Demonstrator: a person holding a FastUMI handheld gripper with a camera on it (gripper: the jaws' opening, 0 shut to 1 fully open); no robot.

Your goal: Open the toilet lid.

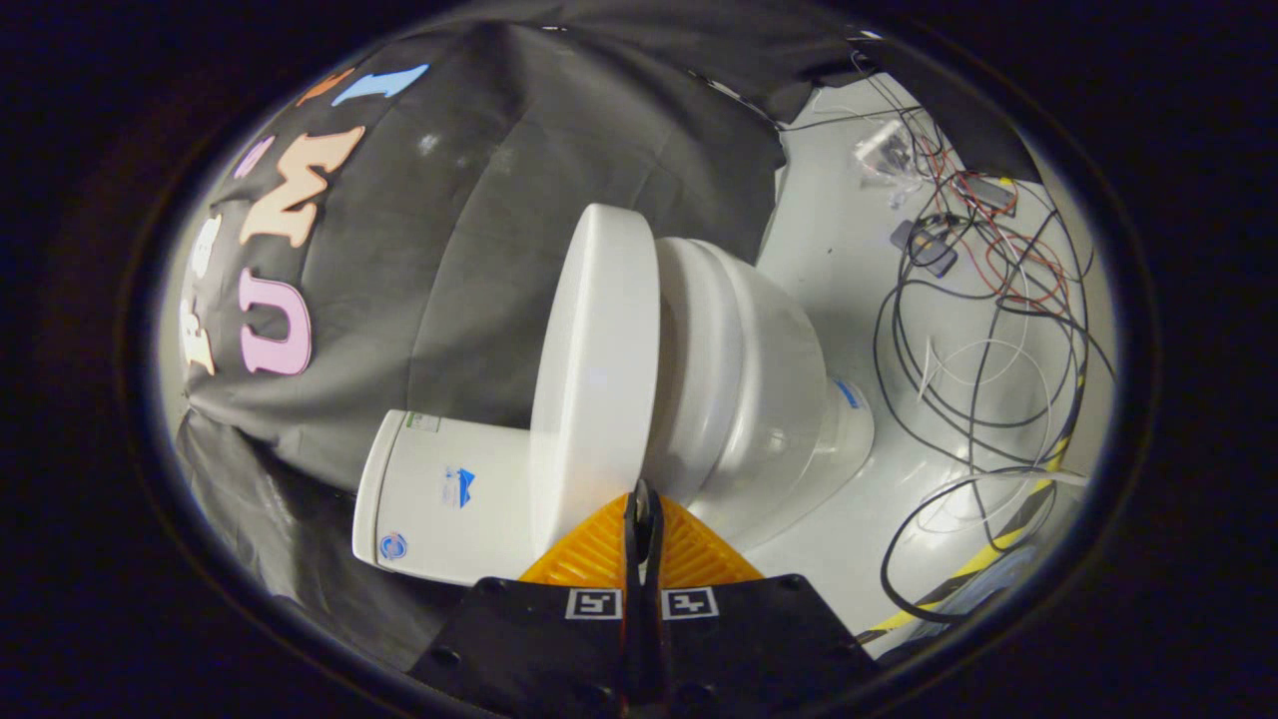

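gripper (642,496): fingers pressed together, tips at the lid's near edge | toilet lid (596,369): partly raised off the white toilet bowl (759,379) | cables (983,330): far right floor

The hand-held gripper (642,499) has two wedge-shaped fingers (597,551) with fine ribbing across their faces, tapering to a shared point. The fingers lie closed against each other — only a thin dark seam runs between them. Behind them sit two broad black matte carrier plates with rounded corners and small dark screw heads. Each plate bears one square black-and-white fiducial marker, set just either side of the seam.
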